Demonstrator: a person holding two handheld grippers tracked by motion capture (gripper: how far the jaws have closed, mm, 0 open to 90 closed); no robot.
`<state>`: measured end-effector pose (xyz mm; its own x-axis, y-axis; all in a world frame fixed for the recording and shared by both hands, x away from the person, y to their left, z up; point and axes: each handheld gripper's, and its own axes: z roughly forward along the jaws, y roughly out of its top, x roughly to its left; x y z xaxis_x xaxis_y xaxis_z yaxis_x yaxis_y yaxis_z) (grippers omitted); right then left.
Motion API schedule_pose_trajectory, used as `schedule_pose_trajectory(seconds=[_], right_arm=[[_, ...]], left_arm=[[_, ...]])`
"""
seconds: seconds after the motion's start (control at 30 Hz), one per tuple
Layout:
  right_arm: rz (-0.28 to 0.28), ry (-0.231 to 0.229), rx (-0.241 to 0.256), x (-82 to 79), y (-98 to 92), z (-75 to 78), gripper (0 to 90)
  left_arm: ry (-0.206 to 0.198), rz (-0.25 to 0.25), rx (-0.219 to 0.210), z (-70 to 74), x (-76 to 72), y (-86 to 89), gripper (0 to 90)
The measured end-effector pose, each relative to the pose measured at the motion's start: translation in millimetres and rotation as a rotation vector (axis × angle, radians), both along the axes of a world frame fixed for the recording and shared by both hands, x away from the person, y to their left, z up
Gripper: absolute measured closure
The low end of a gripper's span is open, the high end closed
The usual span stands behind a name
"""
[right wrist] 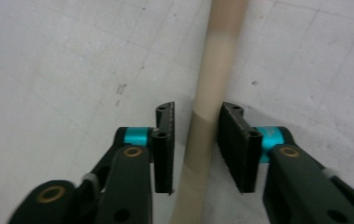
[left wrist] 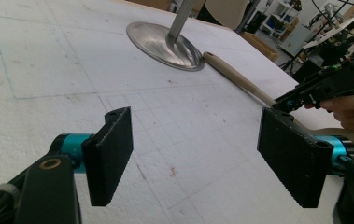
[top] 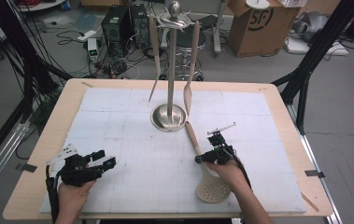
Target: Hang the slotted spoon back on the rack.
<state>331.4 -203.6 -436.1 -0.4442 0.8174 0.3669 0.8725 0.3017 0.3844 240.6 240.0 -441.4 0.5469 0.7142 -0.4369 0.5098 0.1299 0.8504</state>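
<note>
A beige slotted spoon (top: 212, 189) lies on the white mat, its handle (top: 193, 137) pointing at the base of a steel utensil stand (top: 167, 116). My right gripper (top: 201, 159) straddles that handle partway along. In the right gripper view the jaws (right wrist: 197, 121) sit on either side of the handle (right wrist: 216, 70): the right pad touches it and a small gap remains at the left pad. My left gripper (top: 108, 157) rests open over the mat at the front left. Its jaws (left wrist: 198, 154) are wide apart and hold nothing.
Two beige utensils (top: 154, 42) (top: 192, 51) hang from the top of the stand's pole (top: 171, 70). The white mat (top: 118, 112) covers most of the wooden table (top: 58, 121). Boxes, cables and a stool stand on the floor beyond the far edge.
</note>
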Motion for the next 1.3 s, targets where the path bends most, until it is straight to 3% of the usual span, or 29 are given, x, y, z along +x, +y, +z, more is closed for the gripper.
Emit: schedule_pose_trajectory(seconds=[0.2, 0.27, 0.3, 0.4, 0.5, 0.67, 0.9, 1.13, 1.3], right_arm=[[0.002, -0.014, 0.001, -0.4, -2.6, -0.6, 76.3], [0.017, 0.003, 0.036, 1.9, -6.6, -1.1, 78.6], [0.034, 0.031, 0.086, 2.7, -8.8, -1.2, 78.8], [0.062, 0.007, 0.081, -0.9, -8.2, 0.5, 78.8], [0.078, -0.007, 0.124, -3.0, -10.0, 1.1, 78.8], [0.106, -0.064, 0.224, -6.7, -7.8, 9.8, 78.8], [0.097, -0.113, 0.368, -9.9, -10.2, 21.9, 78.7], [0.105, -0.211, 0.456, -15.5, -7.6, 42.5, 78.6], [0.097, -0.299, 0.483, -15.9, -3.1, 61.8, 78.6]], left_arm=[[-0.002, 0.001, -0.004, 0.3, -0.1, 2.0, 27.4], [0.000, 0.005, -0.008, 0.0, 0.0, 3.7, 27.4], [0.000, 0.009, -0.010, -0.4, 0.3, 4.6, 27.4], [0.001, 0.009, -0.009, -1.1, 0.8, 5.7, 27.4], [-0.001, 0.008, -0.009, -0.6, 0.5, 4.9, 27.5], [-0.001, 0.011, -0.007, 0.1, -0.3, 4.9, 27.5], [0.001, 0.011, -0.009, -0.6, -0.1, 5.6, 27.5], [-0.001, 0.012, -0.005, 0.0, -0.4, 5.3, 27.5], [-0.003, 0.014, -0.007, 0.0, -0.5, 6.1, 27.5]])
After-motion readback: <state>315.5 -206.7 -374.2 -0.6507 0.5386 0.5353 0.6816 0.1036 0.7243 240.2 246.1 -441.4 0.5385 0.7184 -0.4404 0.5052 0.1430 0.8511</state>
